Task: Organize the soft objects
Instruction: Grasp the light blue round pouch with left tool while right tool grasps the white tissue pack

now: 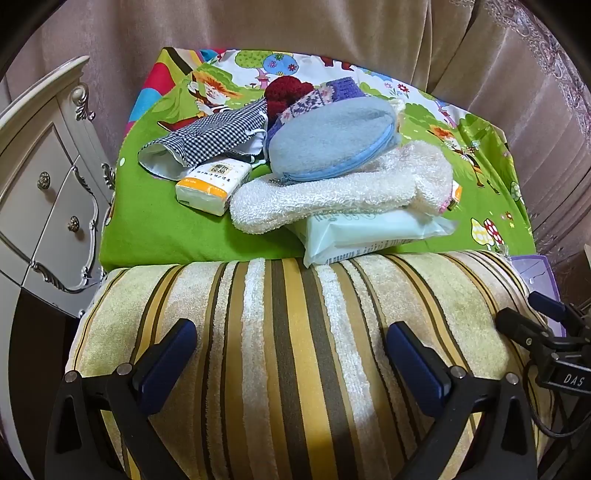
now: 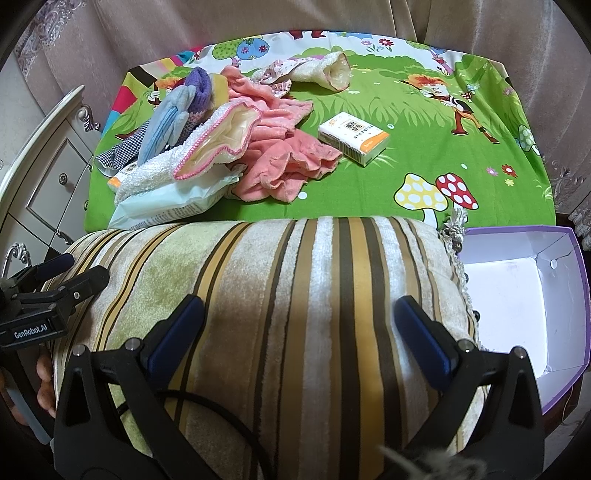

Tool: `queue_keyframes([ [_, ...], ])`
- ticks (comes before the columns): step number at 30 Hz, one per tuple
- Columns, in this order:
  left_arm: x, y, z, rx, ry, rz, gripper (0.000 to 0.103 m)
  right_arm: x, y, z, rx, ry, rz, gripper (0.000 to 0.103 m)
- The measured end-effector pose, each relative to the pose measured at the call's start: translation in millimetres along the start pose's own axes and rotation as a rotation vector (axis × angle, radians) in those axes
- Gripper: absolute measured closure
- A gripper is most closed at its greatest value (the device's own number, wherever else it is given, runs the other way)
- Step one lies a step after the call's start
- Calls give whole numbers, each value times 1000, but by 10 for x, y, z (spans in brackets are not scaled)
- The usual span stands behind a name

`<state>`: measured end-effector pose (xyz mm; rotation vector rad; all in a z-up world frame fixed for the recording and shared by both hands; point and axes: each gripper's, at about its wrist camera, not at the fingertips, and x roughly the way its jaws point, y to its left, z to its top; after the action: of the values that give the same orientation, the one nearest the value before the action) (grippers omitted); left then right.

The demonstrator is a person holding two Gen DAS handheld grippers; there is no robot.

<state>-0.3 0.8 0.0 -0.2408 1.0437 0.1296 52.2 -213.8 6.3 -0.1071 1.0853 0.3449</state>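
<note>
A pile of soft things lies on a green cartoon cloth (image 1: 155, 225) (image 2: 424, 122): a blue fleece pouch (image 1: 328, 142), a white fluffy towel sleeve (image 1: 332, 195) (image 2: 159, 166), a checked cloth (image 1: 207, 142), a pink towel (image 2: 280, 158), a wet-wipes pack (image 1: 369, 236) (image 2: 170, 206) and tissue packs (image 1: 210, 188) (image 2: 354, 138). A striped cushion (image 1: 288, 350) (image 2: 295, 295) lies in front. My left gripper (image 1: 291, 350) is open above the cushion. My right gripper (image 2: 299, 328) is open above it too. Both are empty.
A white and purple open box (image 2: 524, 295) stands right of the cushion. A white cabinet with drawers (image 1: 44, 199) stands at the left. Beige curtains (image 1: 295, 26) hang behind. The right gripper shows at the left wrist view's right edge (image 1: 546, 332).
</note>
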Motion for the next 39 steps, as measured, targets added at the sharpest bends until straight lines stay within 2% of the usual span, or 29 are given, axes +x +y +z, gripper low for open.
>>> queue_keyframes([
  [3,-15,11,-25,-5,8,-10,0,4,4,2,0,-1,0,0],
  [4,60,11,48,-8,36,-5,0,7,6,5,0,1,-1,0],
  [7,82,30,115,-12,38,-12,0,5,-7,6,0,9,7,0],
  [10,3,33,68,-12,3,-32,0,8,-46,24,7,20,31,0],
  [12,-64,58,113,-31,-38,-85,0,17,-72,50,14,33,48,0],
  [15,-130,3,219,-26,-90,-98,0,18,-146,97,58,38,93,0],
  [17,-143,-53,309,-19,-112,-114,0,8,-237,137,115,30,144,0],
  [19,-104,-80,504,-17,-113,-166,0,6,-310,184,158,27,187,0],
  [23,52,-147,828,-49,-85,-260,1,26,-406,310,187,23,262,0],
  [25,161,-129,977,-74,-68,-282,1,39,-443,381,192,19,287,0],
  [29,280,-206,1131,-38,-48,-250,1,51,-492,520,146,-14,265,0],
  [33,336,-398,1196,61,-58,-134,1,120,-595,716,114,-37,225,0],
  [37,453,-472,1269,120,-53,-44,1,286,-789,937,142,-49,170,0],
  [39,519,-473,1291,149,-53,4,7,378,-859,1041,147,-45,141,0],
])
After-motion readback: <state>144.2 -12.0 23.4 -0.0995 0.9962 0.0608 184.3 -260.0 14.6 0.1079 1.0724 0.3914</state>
